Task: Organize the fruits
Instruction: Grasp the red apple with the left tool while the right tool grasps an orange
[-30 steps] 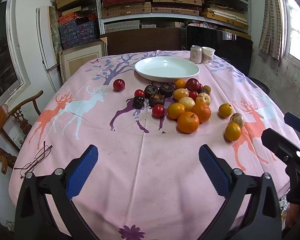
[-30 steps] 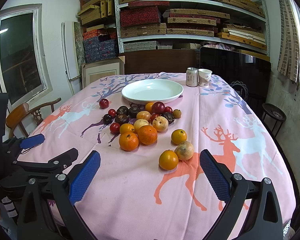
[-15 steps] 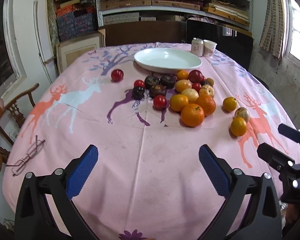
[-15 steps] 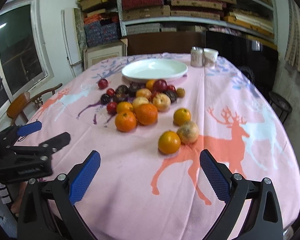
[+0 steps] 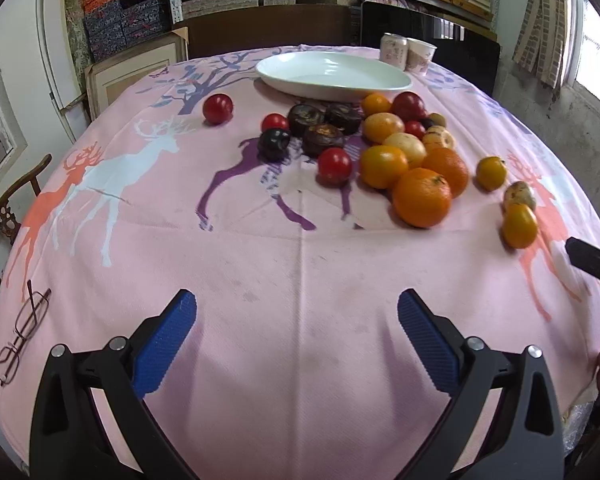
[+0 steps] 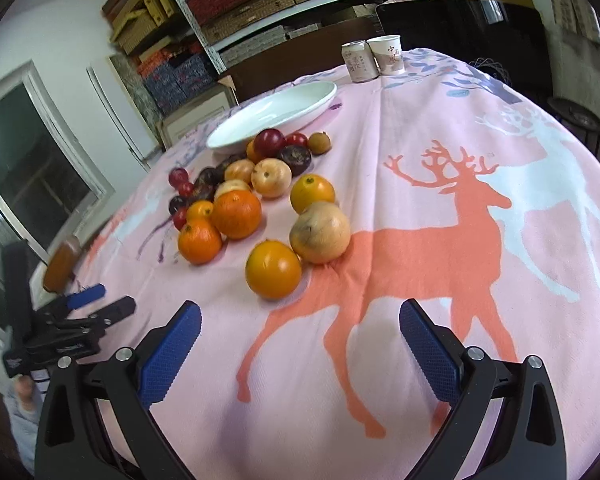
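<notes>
Several fruits lie in a loose heap on the pink deer-print tablecloth: oranges, red tomatoes, dark round fruits and pale yellow ones. A white oval plate sits empty behind the heap. My left gripper hovers open over bare cloth in front of the heap. My right gripper is open too, just short of a yellow-orange fruit and a tan fruit. In the right wrist view the white plate lies beyond the fruit.
A can and a paper cup stand at the table's far edge. Eyeglasses lie near the left rim. A wooden chair stands left of the table. Shelves of boxes fill the back wall.
Both grippers have moved forward and lower over the table, closer to the fruit. The right gripper has tilted and come near the yellow-orange and tan fruits. Both stay open.
</notes>
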Motion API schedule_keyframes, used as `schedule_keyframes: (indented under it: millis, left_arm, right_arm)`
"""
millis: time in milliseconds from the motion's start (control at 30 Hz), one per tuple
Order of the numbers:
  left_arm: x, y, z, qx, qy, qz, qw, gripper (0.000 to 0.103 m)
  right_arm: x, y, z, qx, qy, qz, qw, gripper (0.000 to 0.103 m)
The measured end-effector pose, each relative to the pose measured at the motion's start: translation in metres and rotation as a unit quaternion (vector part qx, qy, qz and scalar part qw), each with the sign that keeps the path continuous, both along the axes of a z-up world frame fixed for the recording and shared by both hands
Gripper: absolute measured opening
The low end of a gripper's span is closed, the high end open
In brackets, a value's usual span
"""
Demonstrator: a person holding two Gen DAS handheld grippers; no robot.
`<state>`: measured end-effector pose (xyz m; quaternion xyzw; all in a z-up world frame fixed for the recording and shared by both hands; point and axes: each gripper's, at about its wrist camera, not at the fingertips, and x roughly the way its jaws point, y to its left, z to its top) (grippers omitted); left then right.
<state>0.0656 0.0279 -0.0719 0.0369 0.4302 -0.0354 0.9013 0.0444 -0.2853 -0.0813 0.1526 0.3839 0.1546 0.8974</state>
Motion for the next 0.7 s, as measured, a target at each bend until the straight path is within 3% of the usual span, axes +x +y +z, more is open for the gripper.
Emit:
schedule_keyframes:
  millis: [67, 133, 200, 400, 500, 700]
  left_arm:
    - [0.008, 0.008, 0.002, -0.006, 0.000, 0.010, 0.9999, 0.099]
    - [0.017, 0.016, 0.003, -0.016, 0.006, 0.019, 0.9997, 0.099]
    - [0.028, 0.023, 0.005, -0.017, 0.011, 0.029, 0.9994, 0.099]
    - [0.074, 0.049, 0.026, 0.011, -0.009, 0.060, 0.9981, 0.099]
    - [0.121, 0.072, 0.036, -0.015, -0.016, 0.082, 0.9964, 0.099]
    - [0.207, 0.100, 0.025, -0.069, -0.002, 0.117, 0.9907, 0.099]
  right_arm:
    - [0.002, 0.004, 0.001, 0.017, -0.007, 0.017, 1.000, 0.091]
    - [0.006, 0.014, 0.001, 0.020, -0.007, 0.045, 0.999, 0.071]
    - [0.015, 0.023, -0.001, 0.007, 0.001, 0.049, 0.999, 0.061]
    - [0.035, 0.035, -0.004, -0.020, 0.009, 0.051, 0.998, 0.049]
    - [0.042, 0.037, -0.010, -0.036, 0.021, 0.042, 0.998, 0.038]
    - [0.043, 0.038, -0.012, -0.045, 0.020, 0.042, 0.998, 0.037]
